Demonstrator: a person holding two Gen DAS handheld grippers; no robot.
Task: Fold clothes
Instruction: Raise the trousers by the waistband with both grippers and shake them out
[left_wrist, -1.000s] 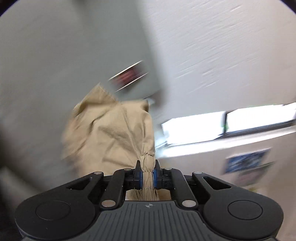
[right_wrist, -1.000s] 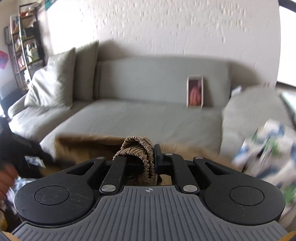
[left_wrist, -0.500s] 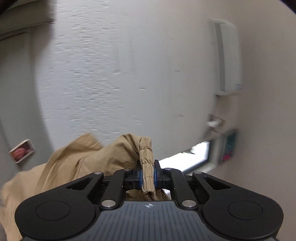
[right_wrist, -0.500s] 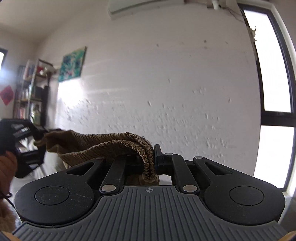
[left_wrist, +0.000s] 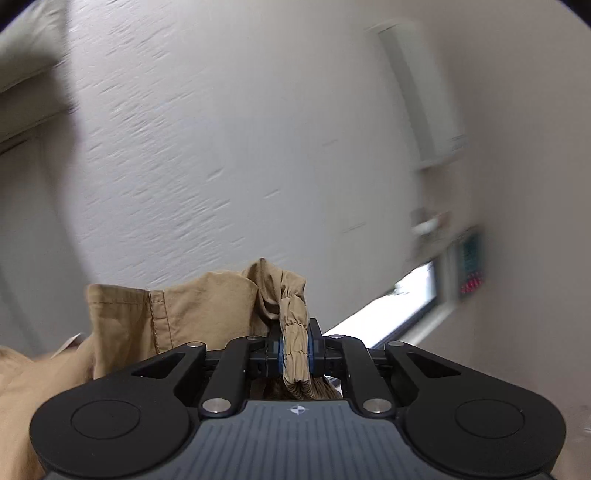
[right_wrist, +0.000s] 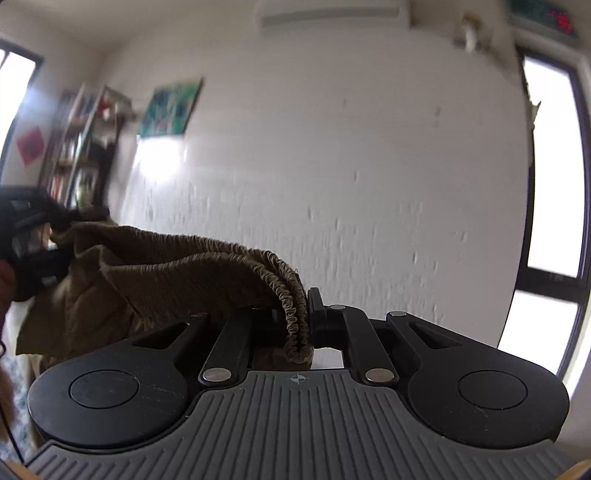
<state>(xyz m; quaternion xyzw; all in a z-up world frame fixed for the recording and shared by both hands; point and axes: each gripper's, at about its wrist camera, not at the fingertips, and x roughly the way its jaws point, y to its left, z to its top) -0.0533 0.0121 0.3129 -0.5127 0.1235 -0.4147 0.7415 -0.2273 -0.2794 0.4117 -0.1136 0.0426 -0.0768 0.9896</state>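
A tan garment with a gathered elastic waistband is held up in the air between both grippers. My left gripper (left_wrist: 295, 349) is shut on one end of the waistband, and the tan garment (left_wrist: 192, 310) hangs off to the left. My right gripper (right_wrist: 301, 317) is shut on the other end of the waistband, and the garment (right_wrist: 166, 269) stretches left toward the left gripper (right_wrist: 29, 251), seen at the far left edge. Both cameras point up at the wall.
A white textured wall (right_wrist: 369, 166) fills both views. An air conditioner (left_wrist: 421, 92) is mounted high. A tall window (right_wrist: 554, 166) stands at the right. A bookshelf (right_wrist: 85, 147) and a painting (right_wrist: 170, 107) are at the left.
Both grippers have lifted the garment up from the sofa. The views swung from sofa level to the upper wall. Both grips stayed shut on the waistband.
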